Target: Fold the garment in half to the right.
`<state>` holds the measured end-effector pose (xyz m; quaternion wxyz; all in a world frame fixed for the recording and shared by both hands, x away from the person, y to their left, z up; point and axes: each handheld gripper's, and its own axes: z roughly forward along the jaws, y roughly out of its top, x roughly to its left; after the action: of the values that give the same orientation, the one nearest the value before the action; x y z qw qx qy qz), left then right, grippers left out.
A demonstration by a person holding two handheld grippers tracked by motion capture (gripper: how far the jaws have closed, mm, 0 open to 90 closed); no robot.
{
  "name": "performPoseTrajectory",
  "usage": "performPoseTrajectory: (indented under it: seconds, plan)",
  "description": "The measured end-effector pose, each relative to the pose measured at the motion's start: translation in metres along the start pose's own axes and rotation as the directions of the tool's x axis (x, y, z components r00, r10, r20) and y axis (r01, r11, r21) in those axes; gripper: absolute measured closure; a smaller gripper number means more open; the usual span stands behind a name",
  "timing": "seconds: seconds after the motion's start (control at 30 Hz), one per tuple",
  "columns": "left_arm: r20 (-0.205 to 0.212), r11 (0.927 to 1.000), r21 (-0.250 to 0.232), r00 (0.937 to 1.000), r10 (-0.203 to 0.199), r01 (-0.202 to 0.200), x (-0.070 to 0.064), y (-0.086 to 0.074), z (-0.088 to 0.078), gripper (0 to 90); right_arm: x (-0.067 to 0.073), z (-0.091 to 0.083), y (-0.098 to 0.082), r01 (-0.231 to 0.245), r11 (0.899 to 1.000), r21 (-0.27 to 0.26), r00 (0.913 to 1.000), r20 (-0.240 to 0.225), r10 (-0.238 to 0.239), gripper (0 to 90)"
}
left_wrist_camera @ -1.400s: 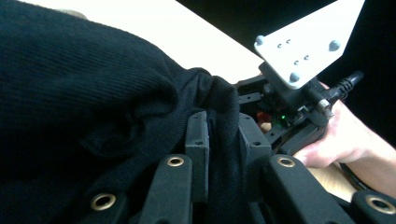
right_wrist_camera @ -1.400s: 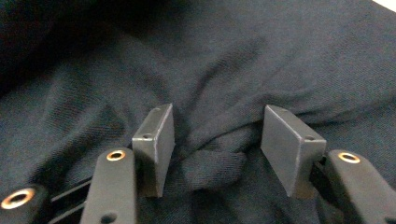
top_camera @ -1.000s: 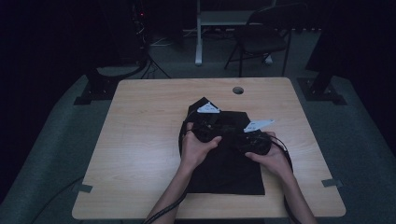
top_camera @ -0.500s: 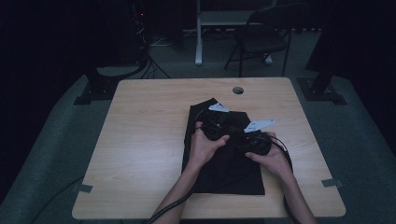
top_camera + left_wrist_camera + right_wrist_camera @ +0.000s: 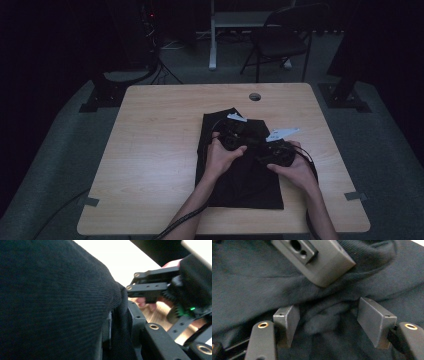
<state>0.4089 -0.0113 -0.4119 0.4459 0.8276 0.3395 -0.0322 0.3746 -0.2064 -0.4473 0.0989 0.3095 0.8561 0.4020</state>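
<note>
Grippers on black cloth point(image 5: 240, 180) at mid-table point(image 5: 150, 150).
Right gripper point(image 5: 329, 322) gapes wide astride a raised fold; left gripper point(image 5: 117, 325) pinches cloth between closed jaws (fabric bunched against the lens).

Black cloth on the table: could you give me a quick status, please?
Left tool shut on black cloth. Right tool open around a fold. Nothing in the way.

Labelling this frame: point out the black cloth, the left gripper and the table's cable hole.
black cloth point(image 5: 247, 185), high view, flat lower part near the table's front edge.
left gripper point(image 5: 231, 138), high view, between its fingers over the cloth.
cable hole point(image 5: 254, 96), high view, centre of the round hole at the table's far edge.
</note>
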Motion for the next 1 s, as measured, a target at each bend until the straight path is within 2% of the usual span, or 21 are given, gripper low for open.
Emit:
performPoseTrajectory:
  seconds: [0.1,0.17,0.23,0.37,0.47,0.57,0.7,0.73,0.77,0.83,1.0]
  plan:
    - [-0.010,0.9999,0.016,0.9999,0.002,-0.002,0.001,0.000,0.003,77.3,-0.003,-0.008,-0.004,-0.013,1.000,0.003,0.9998,-0.013,0.014,34.2]
    - [-0.015,0.9995,0.031,0.9999,-0.004,0.004,0.002,-0.001,0.008,77.3,-0.009,-0.014,-0.009,-0.026,1.000,0.012,0.9997,0.000,0.026,34.3]
    - [-0.022,0.9990,0.045,0.9998,-0.002,0.003,0.003,-0.002,0.013,77.1,-0.014,-0.020,-0.014,-0.064,0.998,-0.004,0.9979,-0.008,0.064,34.4]
    - [-0.036,0.9972,0.074,0.9993,-0.009,0.011,0.006,-0.004,0.020,76.5,-0.015,-0.023,-0.014,-0.073,0.997,-0.014,0.9973,0.008,0.073,34.4]
    - [-0.030,0.9974,0.067,0.9992,-0.025,0.027,0.008,-0.007,0.022,74.8,-0.017,-0.024,-0.014,-0.083,0.996,-0.026,0.9964,0.017,0.084,34.4]
    - [-0.015,0.9976,0.065,0.9996,-0.024,0.025,0.008,-0.007,0.023,68.2,-0.019,-0.027,-0.015,-0.098,0.994,-0.040,0.9947,0.029,0.099,34.4]
    - [0.018,0.9977,0.064,0.9995,-0.024,0.023,0.006,-0.007,0.023,54.1,-0.024,-0.032,-0.017,-0.135,0.989,-0.065,0.9888,0.056,0.138,34.5]
    - [0.039,0.9978,0.058,0.9986,-0.036,0.034,0.005,-0.007,0.024,49.5,-0.025,-0.034,-0.018,-0.143,0.987,-0.074,0.9872,0.059,0.148,34.4]
    - [0.047,0.9979,0.055,0.9981,-0.039,0.036,0.005,-0.008,0.024,44.3,-0.027,-0.036,-0.018,-0.156,0.983,-0.095,0.9848,0.063,0.162,34.6]
    - [0.064,0.9977,0.051,0.9967,-0.049,0.046,0.005,-0.008,0.022,39.5,-0.028,-0.040,-0.019,-0.175,0.977,-0.124,0.9806,0.066,0.184,34.5]
    - [0.094,0.9979,0.034,0.9939,-0.058,0.055,0.003,-0.008,0.016,32.9,-0.032,-0.049,-0.021,-0.212,0.959,-0.190,0.9718,0.063,0.227,34.6]
